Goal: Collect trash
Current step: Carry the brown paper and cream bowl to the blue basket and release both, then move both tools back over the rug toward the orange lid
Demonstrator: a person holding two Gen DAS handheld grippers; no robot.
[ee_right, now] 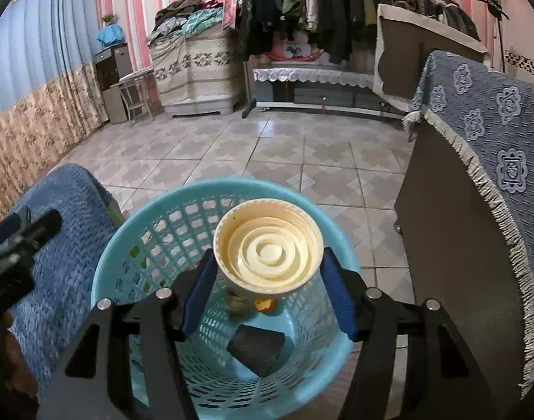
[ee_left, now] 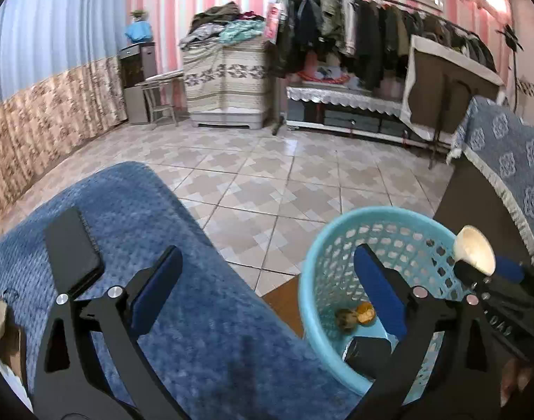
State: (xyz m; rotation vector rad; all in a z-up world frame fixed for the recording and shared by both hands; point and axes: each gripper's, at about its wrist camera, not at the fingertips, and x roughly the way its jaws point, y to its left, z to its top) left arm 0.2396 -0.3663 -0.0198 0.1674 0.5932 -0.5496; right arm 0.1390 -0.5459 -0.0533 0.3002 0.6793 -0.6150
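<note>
Left wrist view, from its left edge: a black phone [ee_left: 72,248] lies on a blue quilted cover [ee_left: 203,322] in the lower left. The left claw [ee_left: 267,294] stands wide open with nothing between its blue pads, one finger over the cover, the other over the light blue plastic basket [ee_left: 312,301] at lower right. At that basket's bottom lie a brownish scrap [ee_left: 345,318], an orange piece [ee_left: 366,313] touching it, and a dark boxy item [ee_left: 368,350] nearer the camera. At the far right the other tool reaches in, a cream paper cup [ee_left: 475,250] at its tip.

Right wrist view: the left tool shows as a dark blur at the left edge, over the blue cover [ee_right: 67,262]. In the middle, the right claw [ee_right: 268,288] is closed part-way on the cream cup [ee_right: 268,248], pads on both of its sides, mouth facing the camera. The cup hangs above the open basket [ee_right: 133,231], which stands on the tiled floor [ee_right: 267,154]. A blue patterned fringed cloth [ee_right: 491,133] drapes furniture at right.
</note>
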